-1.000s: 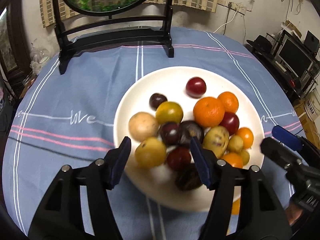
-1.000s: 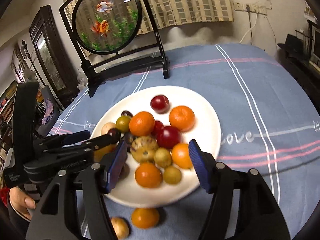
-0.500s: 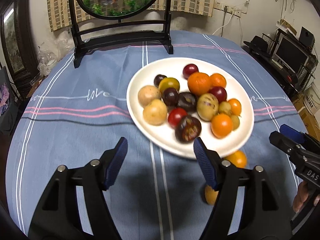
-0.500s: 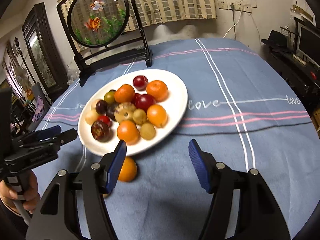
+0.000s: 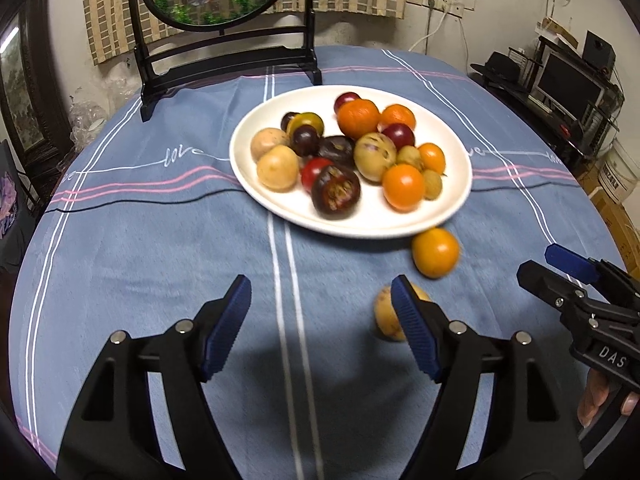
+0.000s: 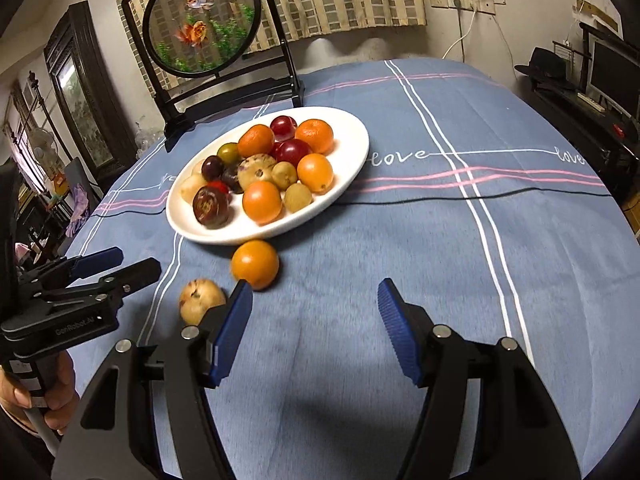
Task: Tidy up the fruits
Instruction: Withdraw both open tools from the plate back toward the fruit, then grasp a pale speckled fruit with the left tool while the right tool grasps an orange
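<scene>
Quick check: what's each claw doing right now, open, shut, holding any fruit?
Left claw: jaws opening, nothing between them, holding no fruit.
Right claw: jaws opening, empty, only tablecloth between them.

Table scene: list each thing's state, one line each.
White plate: on cloth, piled with fruit.
Orange fruit: off plate, beside its rim.
Tan fruit: off plate, on cloth.
Left gripper: jaws opening, nothing between them.
Right gripper: jaws opening, nothing between them.
</scene>
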Demonstrator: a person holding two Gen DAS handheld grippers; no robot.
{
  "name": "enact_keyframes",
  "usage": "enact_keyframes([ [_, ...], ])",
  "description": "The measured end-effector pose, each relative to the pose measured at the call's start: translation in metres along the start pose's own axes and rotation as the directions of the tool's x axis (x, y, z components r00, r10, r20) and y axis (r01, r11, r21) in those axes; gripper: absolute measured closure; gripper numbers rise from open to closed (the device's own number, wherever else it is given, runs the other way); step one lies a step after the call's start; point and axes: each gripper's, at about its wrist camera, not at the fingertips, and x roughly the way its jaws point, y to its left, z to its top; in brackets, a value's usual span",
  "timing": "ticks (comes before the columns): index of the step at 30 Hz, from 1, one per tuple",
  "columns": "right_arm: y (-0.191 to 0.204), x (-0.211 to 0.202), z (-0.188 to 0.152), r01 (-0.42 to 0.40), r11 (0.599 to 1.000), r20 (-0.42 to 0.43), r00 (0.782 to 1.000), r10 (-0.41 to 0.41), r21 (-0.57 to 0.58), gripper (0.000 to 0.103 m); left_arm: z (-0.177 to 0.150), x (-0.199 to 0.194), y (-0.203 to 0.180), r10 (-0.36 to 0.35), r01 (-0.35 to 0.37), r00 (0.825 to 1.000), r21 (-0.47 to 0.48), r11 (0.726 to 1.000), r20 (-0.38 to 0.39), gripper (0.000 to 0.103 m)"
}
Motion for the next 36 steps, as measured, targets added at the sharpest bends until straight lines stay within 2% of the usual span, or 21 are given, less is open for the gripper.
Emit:
enact_keyframes([
  [10,-0.014,-0.008,-0.022,0.001,0.999,-0.012,1.0,-0.001,0.036,0.035,-0.018,0.017,-0.028,0.002,0.002,0.998,0.066,0.998,-0.062,0.029],
  [13,-0.018,-0.011,-0.025,0.001,0.999,-0.018,1.0,0.0,0.045,0.035,-0.016,0.028,-0.035,-0.027,0.034,0.996,0.074,0.997,-0.087,0.026],
  [17,-0.019,-0.012,-0.027,0.005,0.999,-0.02,1.0,-0.005,0.037,0.035,-0.015,0.039,-0.049,-0.017,0.029,0.995,0.113,0.993,-0.103,0.026],
  [19,-0.019,-0.012,-0.028,0.009,0.999,-0.021,1.0,-0.008,0.037,0.035,-0.019,0.046,-0.051,-0.03,0.045,0.991,0.116,0.992,-0.129,0.028],
  [20,-0.02,-0.011,-0.027,0.011,0.999,-0.023,1.0,-0.01,0.039,0.035,-0.021,0.046,-0.049,-0.041,0.054,0.993,0.105,0.993,-0.114,0.029],
  [21,-0.02,-0.011,-0.027,0.011,0.999,-0.025,1.0,-0.01,0.042,0.035,-0.022,0.045,-0.049,-0.057,0.069,0.992,0.108,0.992,-0.114,0.035],
  [22,-0.02,-0.009,-0.027,0.011,0.999,-0.028,1.0,-0.01,0.043,0.035,-0.022,0.043,-0.049,-0.062,0.075,0.992,0.115,0.991,-0.109,0.046],
  [24,-0.018,-0.006,-0.026,0.014,0.999,-0.038,0.999,-0.012,0.042,0.035,-0.022,0.04,-0.05,-0.056,0.069,0.994,0.134,0.989,-0.098,0.062],
  [28,-0.007,-0.001,-0.026,0.008,1.0,-0.05,0.999,-0.007,0.014,0.035,-0.024,0.036,-0.043,-0.068,0.082,0.992,0.142,0.986,-0.104,0.062],
  [36,0.024,0.015,-0.015,0.04,0.994,-0.073,0.996,-0.048,-0.105,0.035,-0.021,0.029,-0.015,-0.02,0.028,0.998,0.158,0.987,-0.053,0.062],
])
